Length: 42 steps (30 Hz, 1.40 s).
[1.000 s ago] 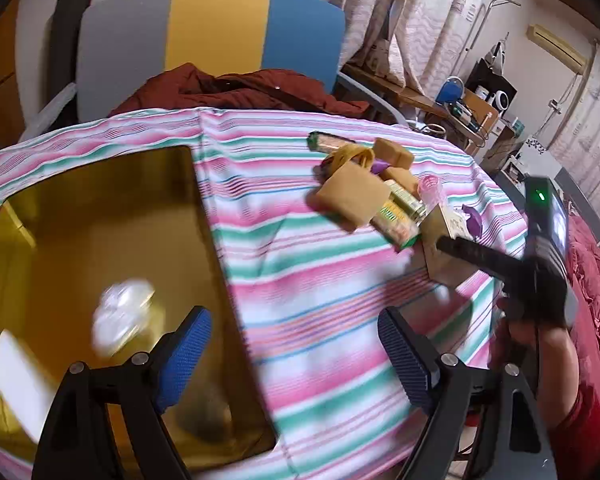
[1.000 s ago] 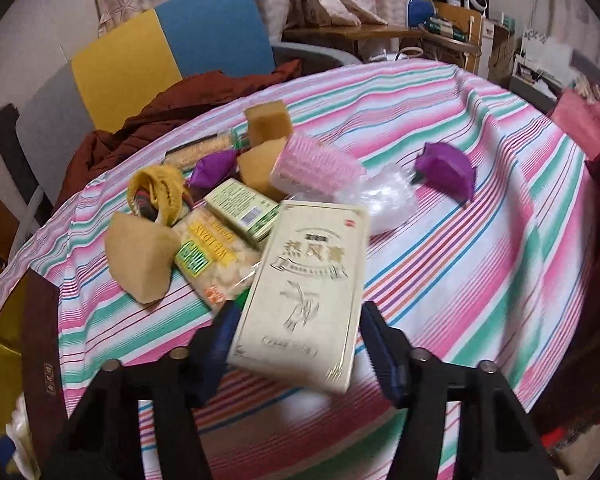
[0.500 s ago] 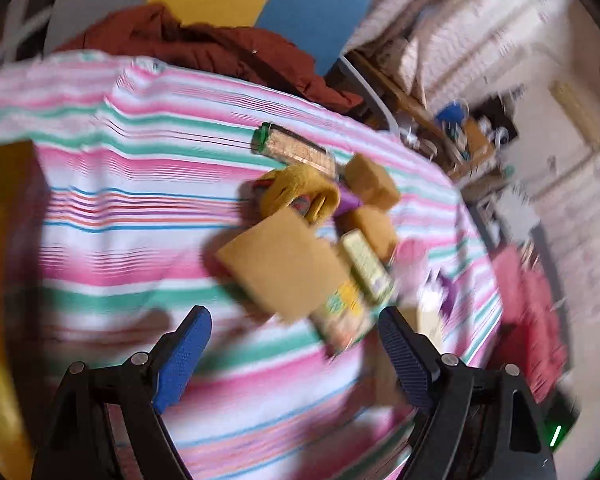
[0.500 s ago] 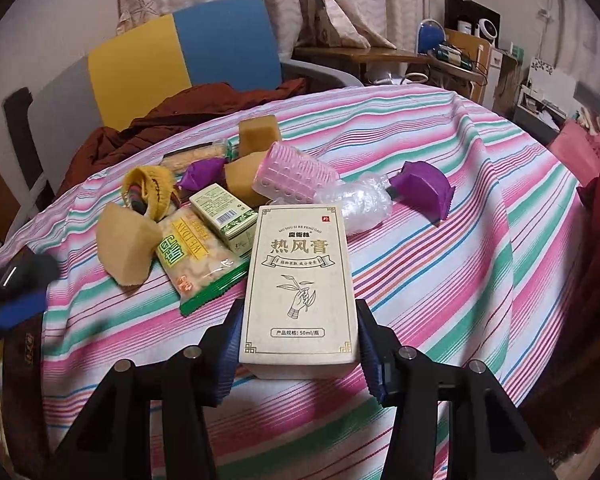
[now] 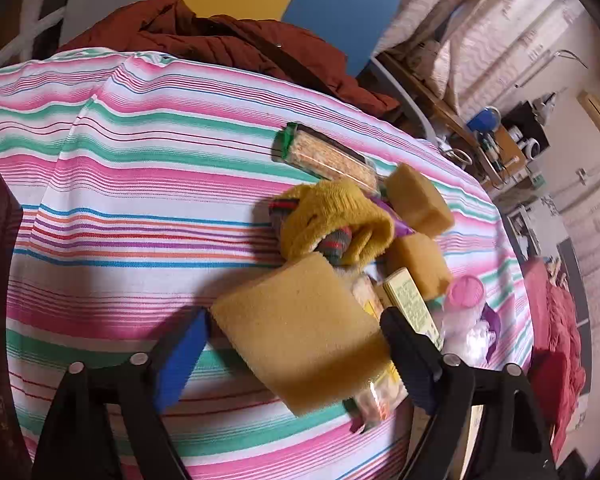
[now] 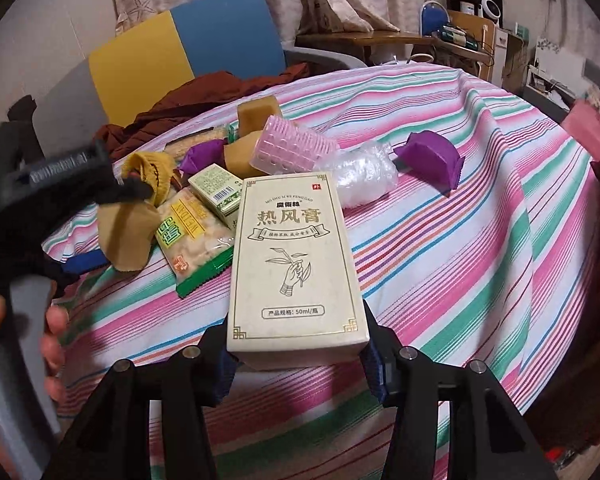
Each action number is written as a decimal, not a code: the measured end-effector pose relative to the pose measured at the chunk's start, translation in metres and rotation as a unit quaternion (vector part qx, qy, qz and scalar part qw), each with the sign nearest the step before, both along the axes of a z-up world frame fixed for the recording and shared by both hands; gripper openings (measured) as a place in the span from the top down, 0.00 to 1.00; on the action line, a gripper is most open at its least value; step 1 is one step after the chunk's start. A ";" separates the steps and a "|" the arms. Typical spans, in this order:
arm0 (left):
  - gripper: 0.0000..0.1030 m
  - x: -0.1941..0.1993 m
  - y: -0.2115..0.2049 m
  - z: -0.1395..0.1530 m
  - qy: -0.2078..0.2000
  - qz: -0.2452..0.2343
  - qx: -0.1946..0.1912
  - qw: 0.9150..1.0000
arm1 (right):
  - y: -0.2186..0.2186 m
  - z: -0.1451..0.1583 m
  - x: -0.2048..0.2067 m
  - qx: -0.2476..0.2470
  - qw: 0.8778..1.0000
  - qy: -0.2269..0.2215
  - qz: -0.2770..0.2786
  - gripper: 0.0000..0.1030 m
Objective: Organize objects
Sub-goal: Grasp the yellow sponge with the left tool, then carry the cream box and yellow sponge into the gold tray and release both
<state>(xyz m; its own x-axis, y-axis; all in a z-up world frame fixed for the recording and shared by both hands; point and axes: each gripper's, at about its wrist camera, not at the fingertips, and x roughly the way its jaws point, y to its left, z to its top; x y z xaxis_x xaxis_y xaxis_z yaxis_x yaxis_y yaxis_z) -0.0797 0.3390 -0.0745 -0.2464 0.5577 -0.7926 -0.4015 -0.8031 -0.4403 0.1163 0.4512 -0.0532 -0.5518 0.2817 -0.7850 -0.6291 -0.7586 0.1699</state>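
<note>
A round table under a striped cloth holds a cluster of small household things. The left gripper straddles a tan sponge at the near edge of the pile; its jaws are closing, with the sponge between them, but the pads do not yet seem to press it. The sponge lies partly over a snack packet and touches a yellow sock. The right gripper is clamped on a cream carton, held tilted above the cloth, just beside the pile.

The step in hand looks like picking up the sponge while the carton waits. Next, the left jaws should finish closing on the sponge alone, then lift clear without dragging the packet or the sock.
</note>
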 end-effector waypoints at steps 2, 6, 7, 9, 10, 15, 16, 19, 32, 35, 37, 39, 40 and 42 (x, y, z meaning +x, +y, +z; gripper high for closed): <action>0.27 0.002 -0.004 0.001 -0.002 -0.010 0.005 1.000 | 0.000 0.000 0.001 -0.007 1.000 0.005 -0.001 0.49; 0.34 0.012 -0.020 0.005 0.002 -0.013 0.018 1.000 | -0.004 0.002 0.002 -0.013 1.000 0.006 0.005 0.50; 0.35 0.015 -0.023 0.006 0.006 -0.013 0.019 1.000 | -0.006 0.002 0.002 -0.015 1.000 0.007 0.008 0.50; 0.35 0.022 -0.030 0.009 0.016 -0.015 0.017 1.000 | -0.011 0.003 0.003 -0.013 1.000 0.006 0.015 0.50; 0.36 0.025 -0.035 0.010 0.021 -0.018 0.017 0.999 | -0.014 0.004 0.004 -0.013 1.000 0.006 0.020 0.50; 0.36 0.035 -0.060 0.014 0.021 -0.020 0.033 0.999 | -0.024 0.007 0.005 -0.015 0.999 0.007 0.032 0.50; 0.36 0.038 -0.064 0.015 0.022 -0.021 0.036 0.999 | -0.027 0.009 0.006 -0.013 0.999 0.007 0.034 0.50; 0.36 0.050 -0.080 0.022 0.034 -0.029 0.041 0.998 | -0.035 0.014 0.007 -0.013 0.999 0.009 0.044 0.50; 0.37 0.084 -0.172 0.076 0.108 -0.011 0.071 0.992 | -0.096 0.044 -0.001 -0.016 0.992 0.042 0.114 0.50; 0.37 0.083 -0.199 0.078 0.120 0.013 0.057 0.991 | -0.118 0.055 -0.007 -0.012 0.989 0.051 0.142 0.50; 0.37 0.079 -0.217 0.076 0.120 0.034 0.047 0.991 | -0.134 0.060 -0.012 -0.013 0.985 0.055 0.162 0.50; 0.37 0.075 -0.237 0.073 0.114 0.057 0.044 0.991 | -0.152 0.065 -0.016 -0.016 0.981 0.059 0.184 0.50; 0.37 0.075 -0.246 0.071 0.112 0.068 0.043 0.990 | -0.161 0.067 -0.020 -0.018 0.979 0.060 0.196 0.50; 0.37 0.071 -0.265 0.067 0.107 0.088 0.040 0.990 | -0.179 0.070 -0.024 -0.020 0.974 0.064 0.217 0.50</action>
